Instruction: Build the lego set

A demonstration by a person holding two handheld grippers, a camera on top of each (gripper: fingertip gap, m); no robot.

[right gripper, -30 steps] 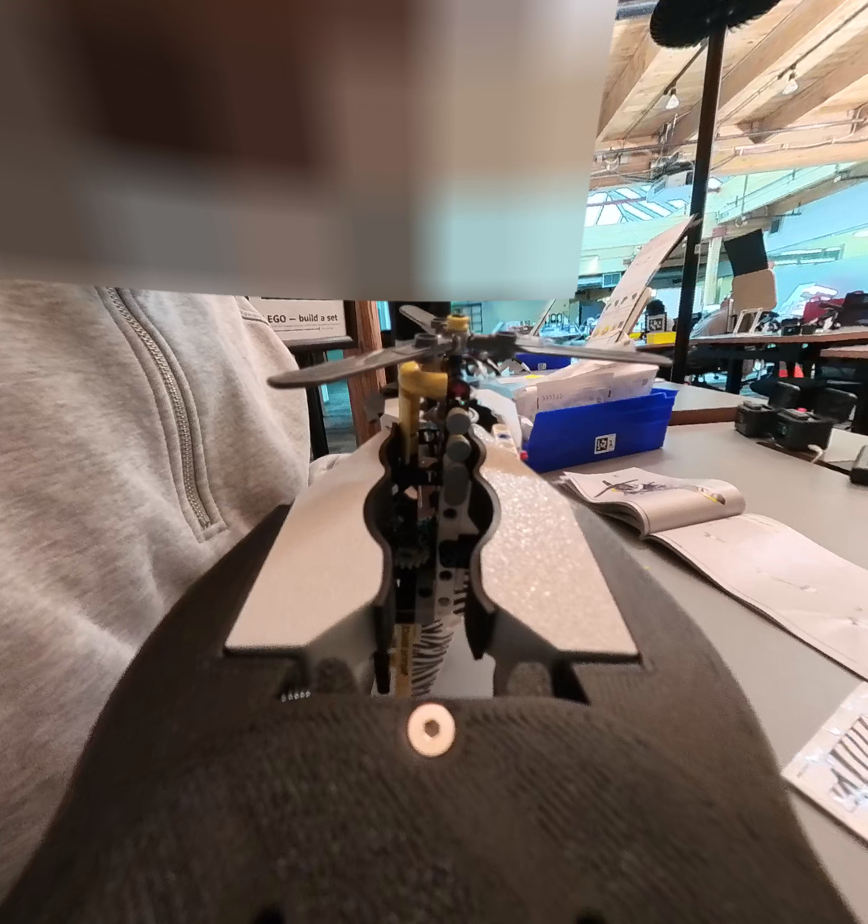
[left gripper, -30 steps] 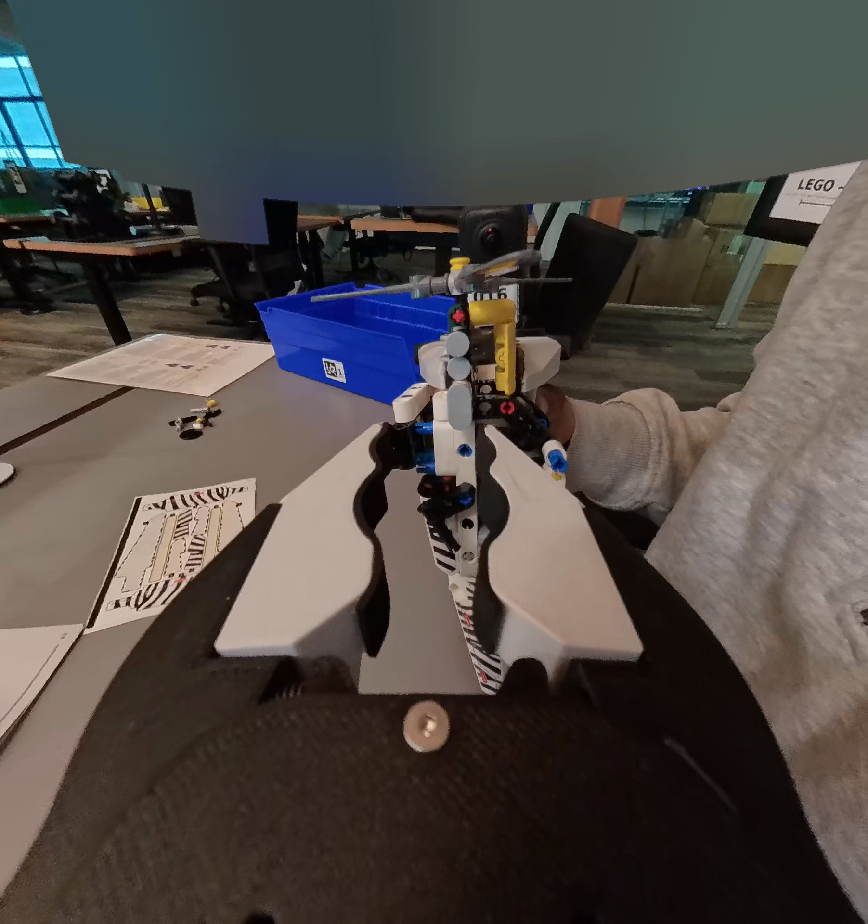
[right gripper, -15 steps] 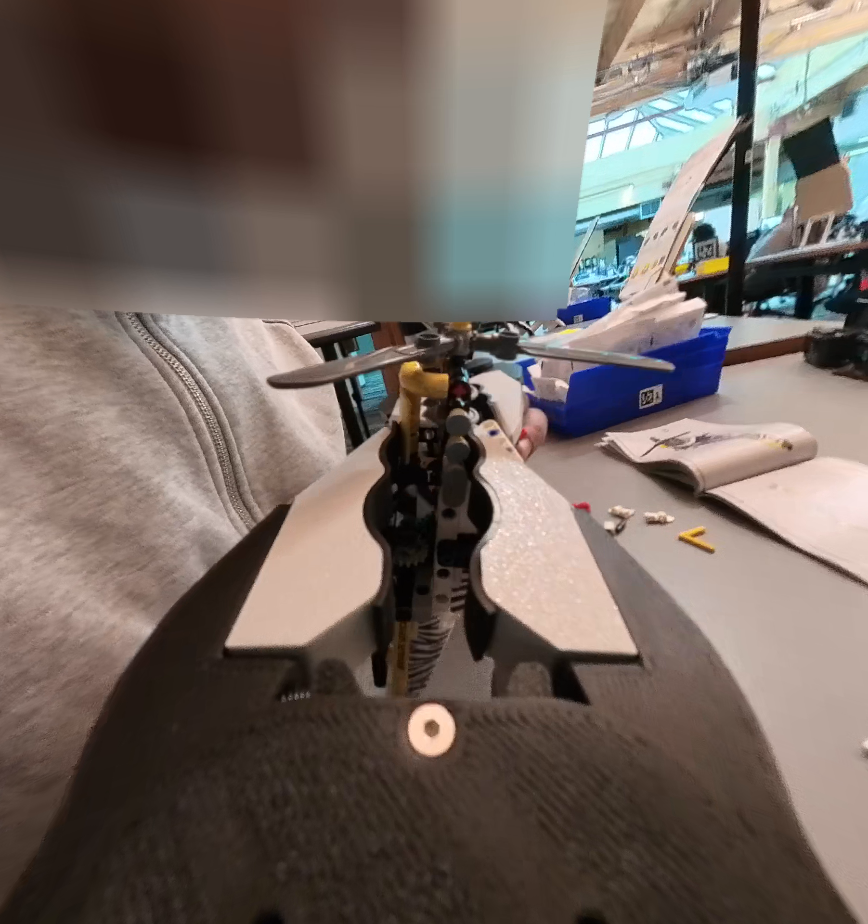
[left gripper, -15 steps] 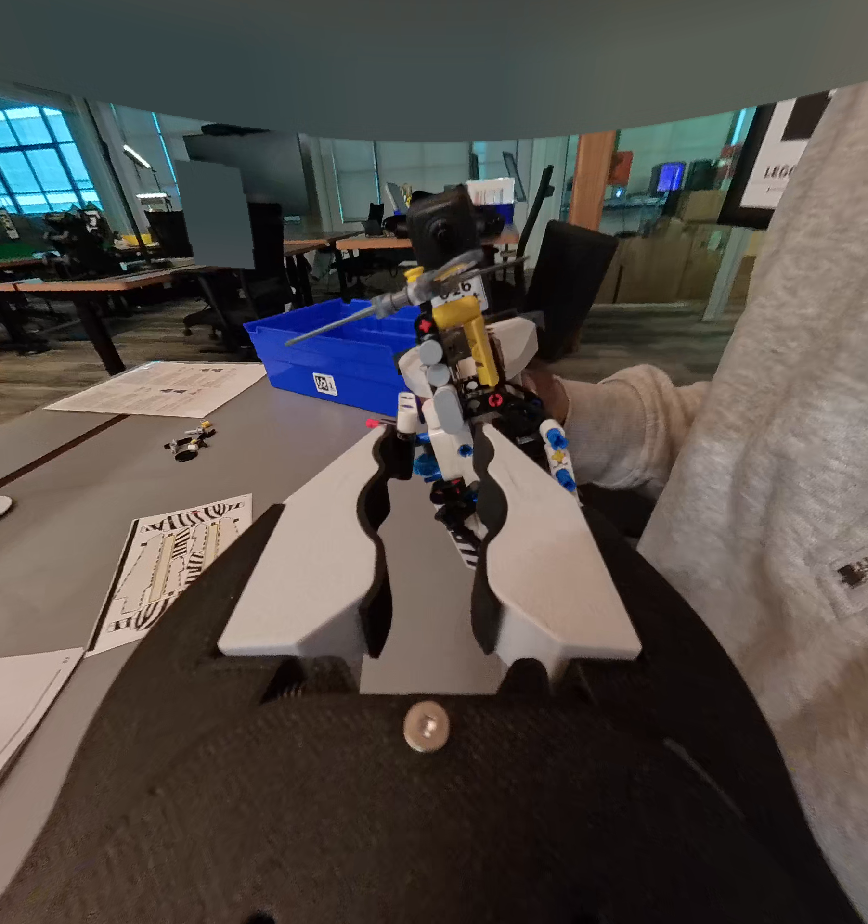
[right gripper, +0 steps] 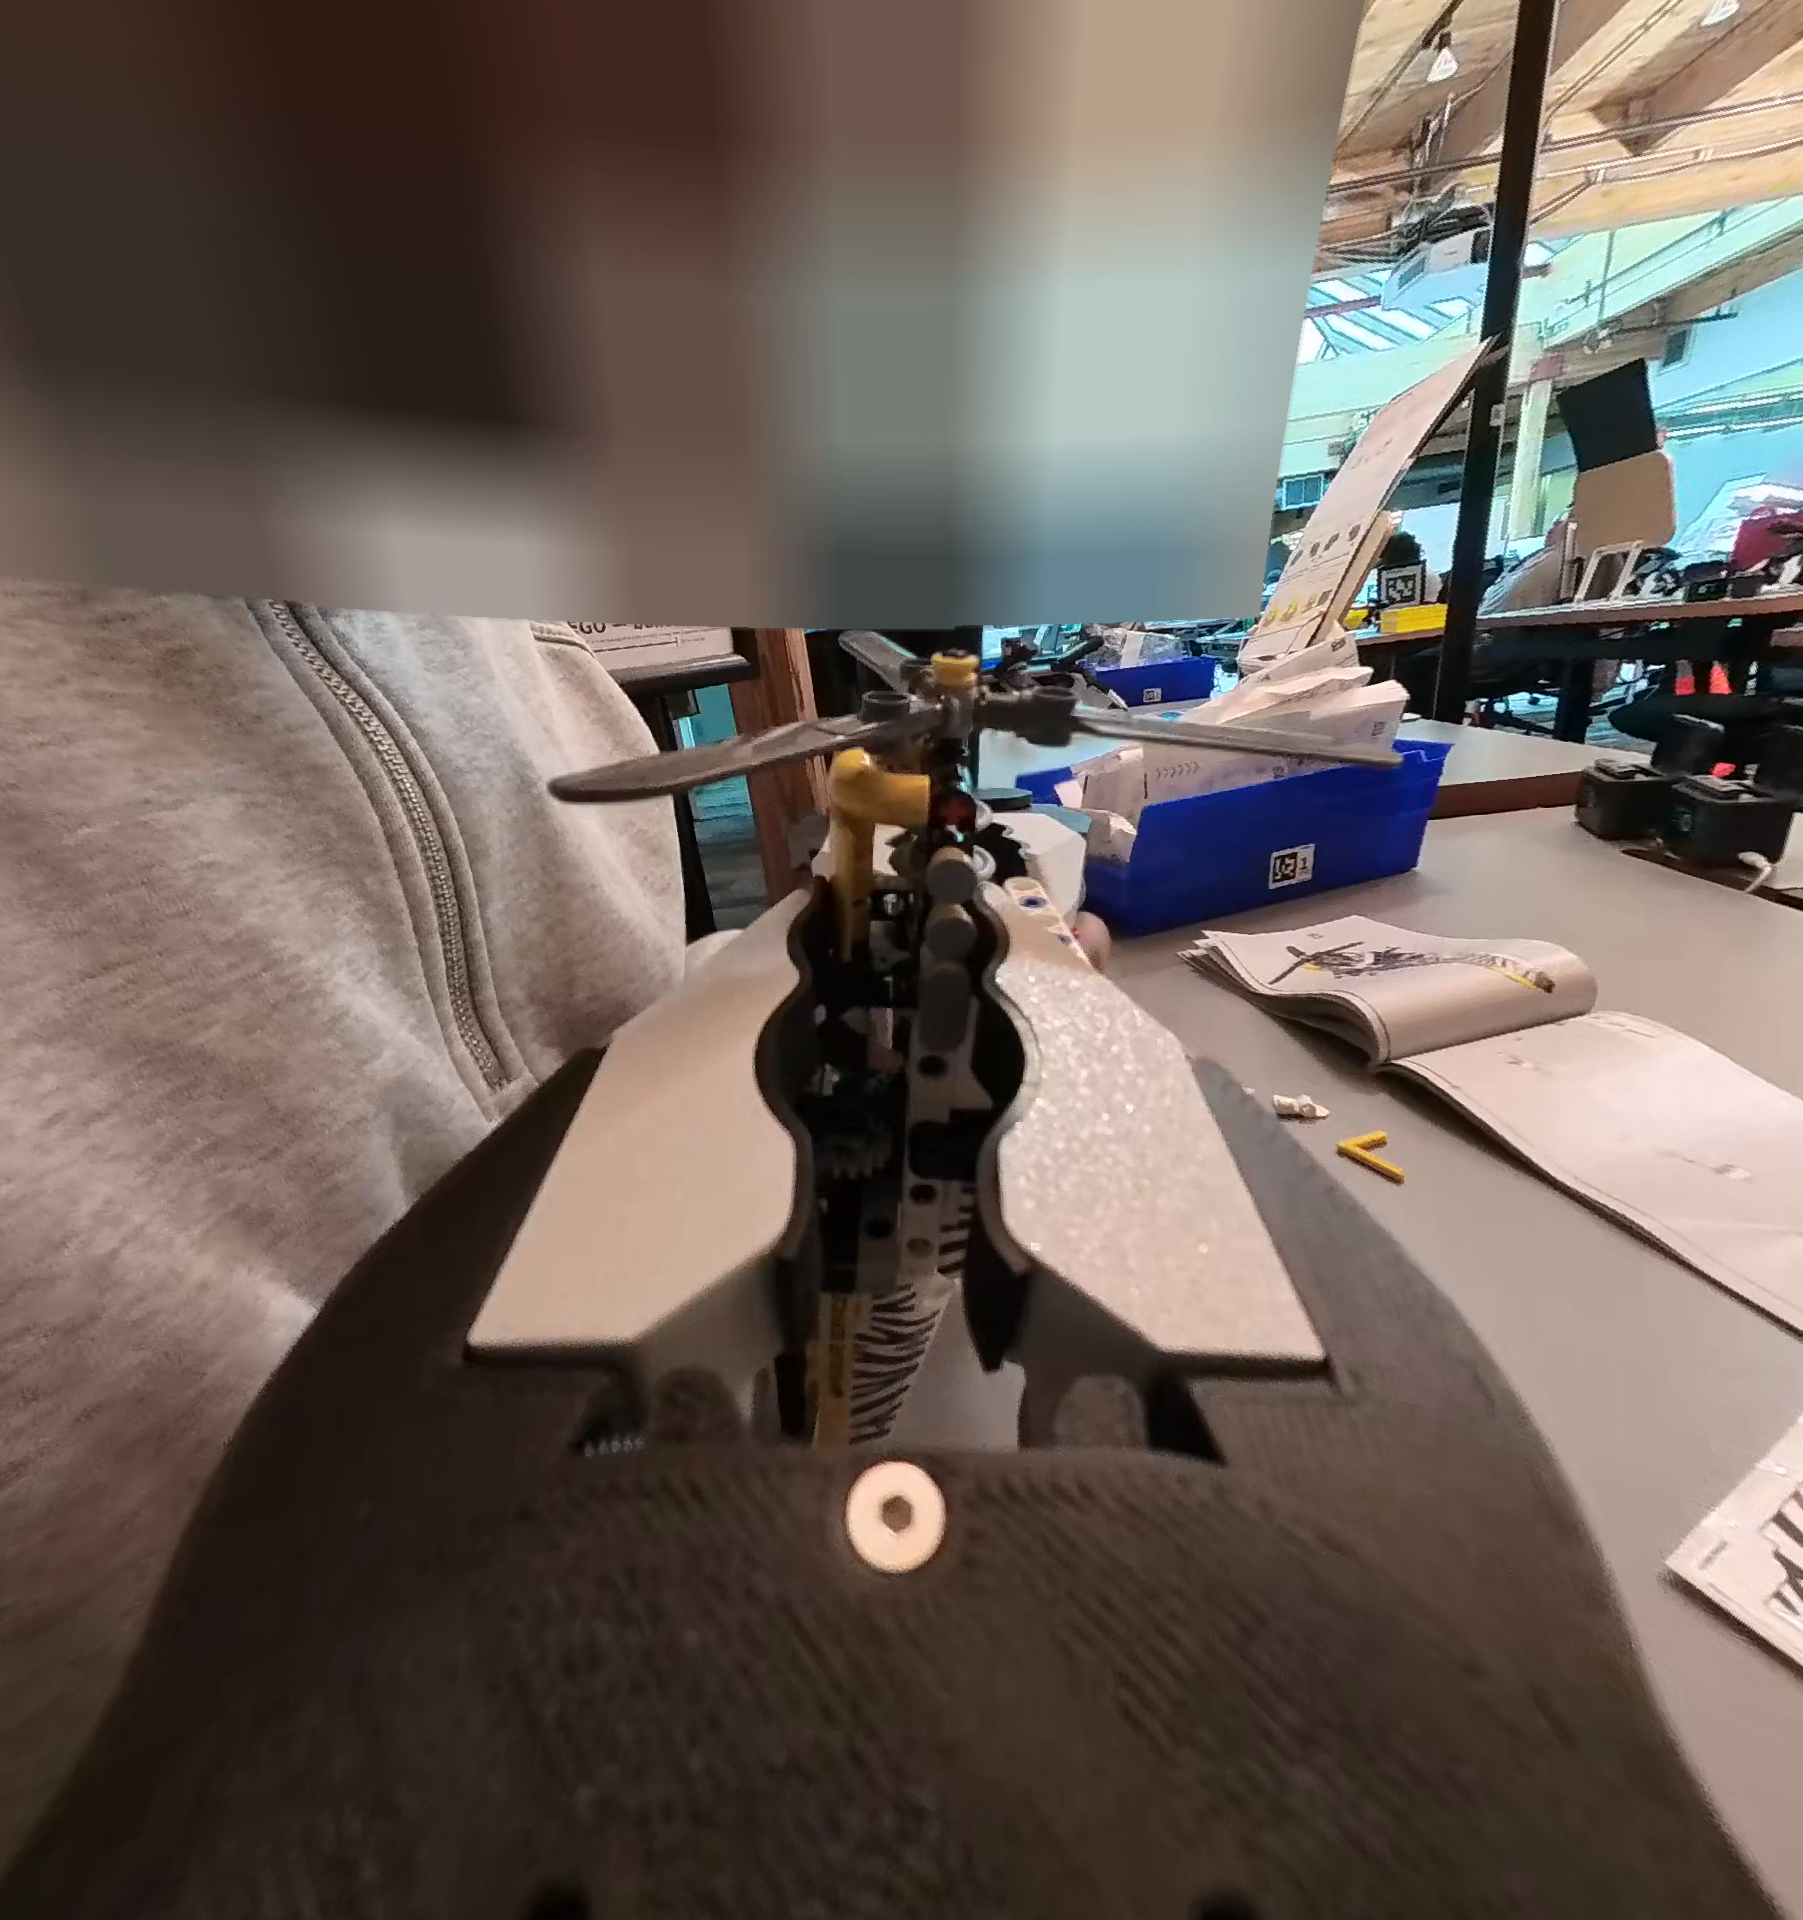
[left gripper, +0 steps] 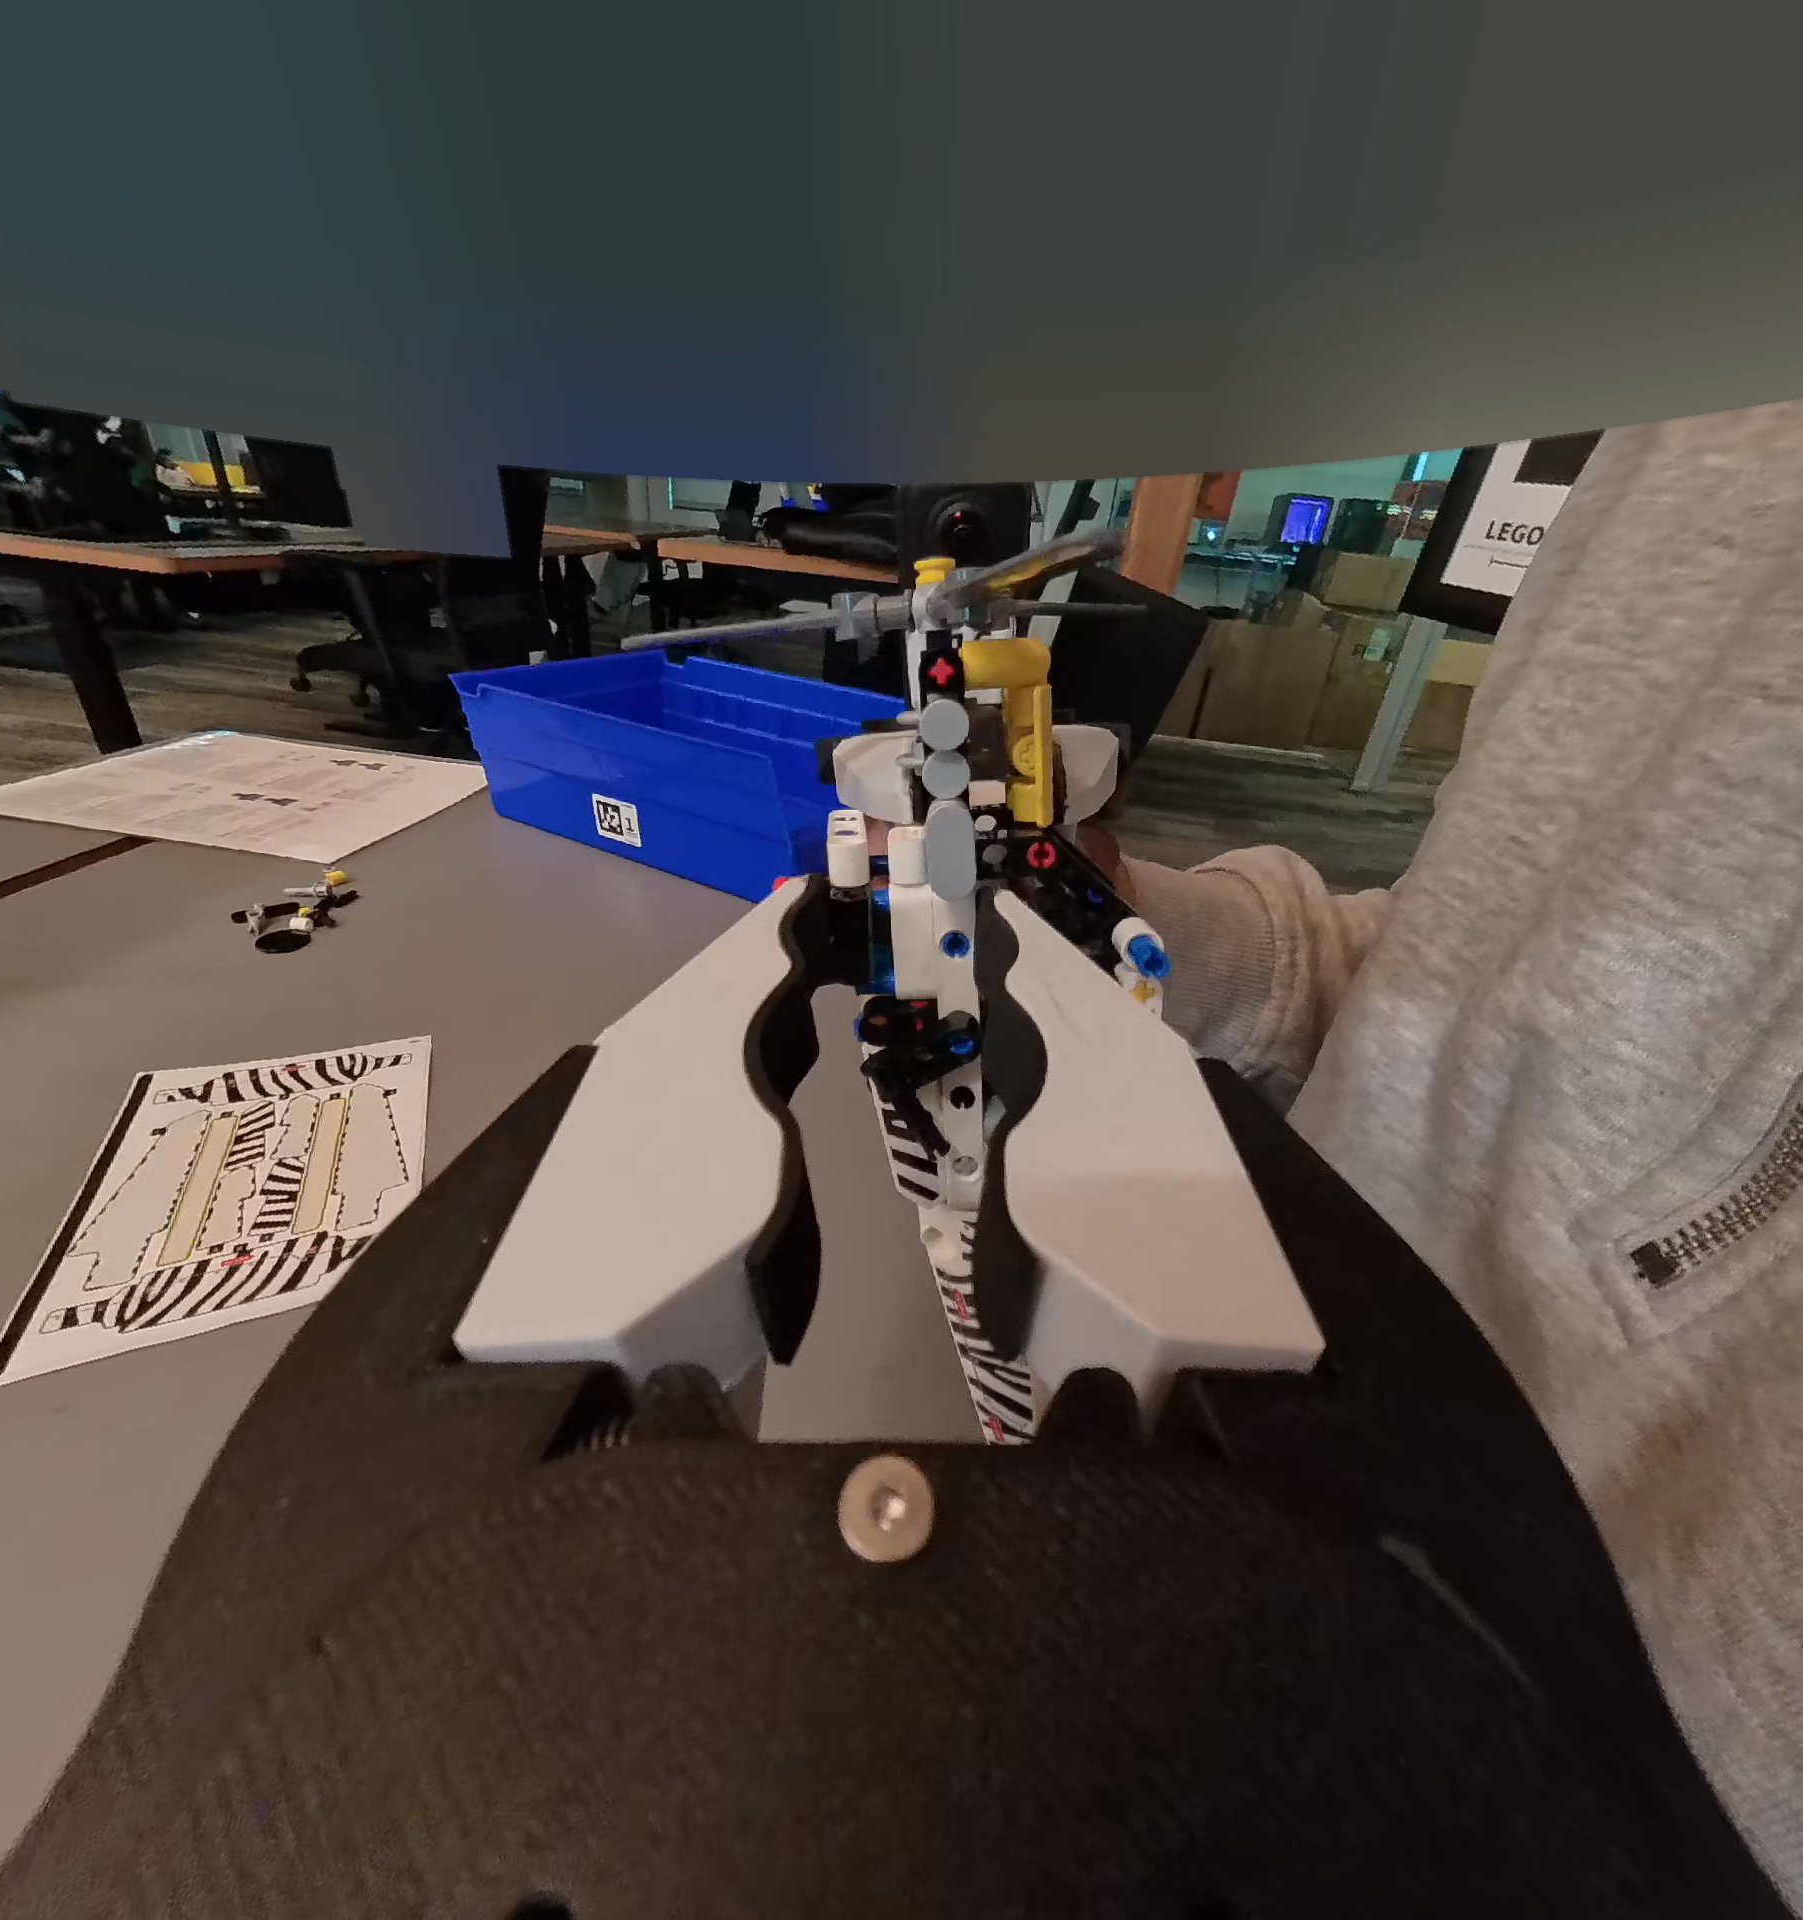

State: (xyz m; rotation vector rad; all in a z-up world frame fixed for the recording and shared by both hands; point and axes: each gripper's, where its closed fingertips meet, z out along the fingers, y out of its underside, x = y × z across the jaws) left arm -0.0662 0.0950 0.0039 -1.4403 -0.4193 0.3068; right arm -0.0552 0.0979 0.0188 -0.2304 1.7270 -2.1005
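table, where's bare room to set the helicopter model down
On the table, bare grey lies between the sticker sheet, the small loose parts and the blue bin. In the right wrist view it is crowded: open booklet, yellow angle piece and a second blue bin.

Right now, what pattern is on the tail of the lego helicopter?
Black-and-white zebra stripes on the tail of the lego helicopter; clearest in the left wrist view.
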